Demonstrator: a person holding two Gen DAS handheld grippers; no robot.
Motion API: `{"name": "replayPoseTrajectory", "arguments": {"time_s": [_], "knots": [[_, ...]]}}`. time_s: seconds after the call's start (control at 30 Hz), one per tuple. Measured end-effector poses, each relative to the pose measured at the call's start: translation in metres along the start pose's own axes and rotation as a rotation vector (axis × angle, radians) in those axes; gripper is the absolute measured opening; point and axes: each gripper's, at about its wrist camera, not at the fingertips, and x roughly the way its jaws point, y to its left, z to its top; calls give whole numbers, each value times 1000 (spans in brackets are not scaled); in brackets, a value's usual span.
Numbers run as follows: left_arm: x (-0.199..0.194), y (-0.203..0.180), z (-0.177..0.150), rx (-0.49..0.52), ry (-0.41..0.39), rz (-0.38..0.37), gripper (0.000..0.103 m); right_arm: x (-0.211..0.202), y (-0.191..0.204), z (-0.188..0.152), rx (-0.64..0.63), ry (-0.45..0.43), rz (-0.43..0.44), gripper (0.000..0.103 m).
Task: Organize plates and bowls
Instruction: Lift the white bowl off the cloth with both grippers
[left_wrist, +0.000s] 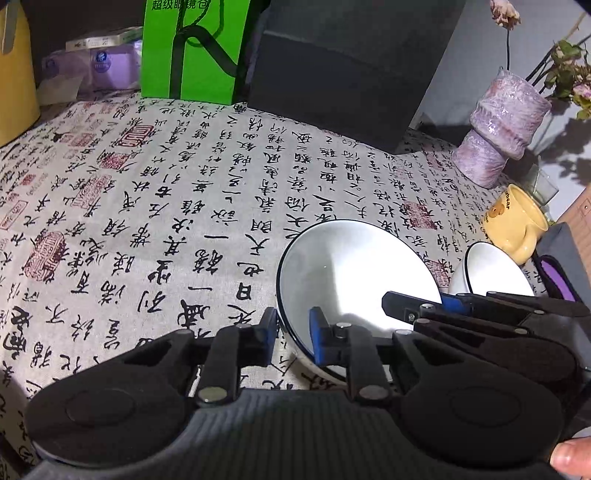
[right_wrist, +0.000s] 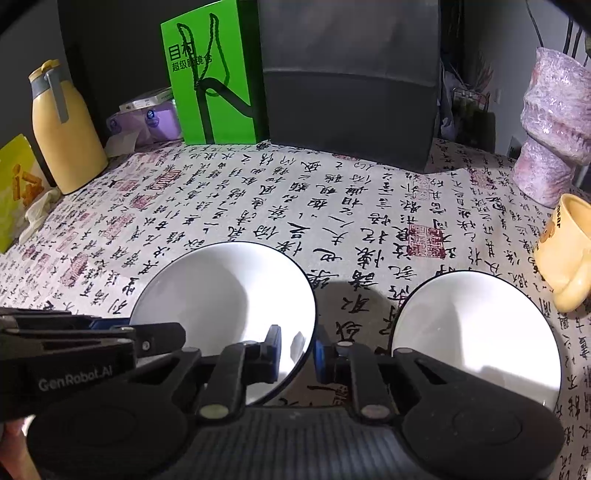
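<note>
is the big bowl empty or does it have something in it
Empty: the big bowl shows only bare white inside, in both wrist views.

Left of big bowl (right_wrist: 225, 295): open cloth (right_wrist: 110, 236). Right: small bowl (right_wrist: 476, 332), mug (right_wrist: 561, 251), vase (right_wrist: 554, 133). Behind: black box (right_wrist: 351, 92), green bag (right_wrist: 210, 74).

A green paper bag (right_wrist: 212, 77) and a dark box (right_wrist: 351, 85) are standing at the back of the calligraphy-print tablecloth (right_wrist: 258, 199). A yellow mug (left_wrist: 513, 221) is lying tipped beside a purple vase (left_wrist: 502, 129), while a yellow jug (right_wrist: 64, 129) is standing far left.
</note>
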Motion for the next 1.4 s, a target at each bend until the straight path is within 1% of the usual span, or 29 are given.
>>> {"name": "replayPoseTrajectory", "arguments": {"time_s": [0.27, 0.87, 1.1, 1.4], "knots": [[1, -3, 0, 6, -6, 24, 20, -1, 2, -2, -8, -19, -15, 15], [-3, 1, -1, -1, -9, 34, 20, -4, 7, -2, -23, -37, -20, 14], [-5, 5, -2, -12, -1, 34, 20, -6, 15, 1, -34, -46, -39, 13], [-16, 12, -2, -19, -22, 36, 20, -11, 24, 5, -45, -57, -42, 12]]}}
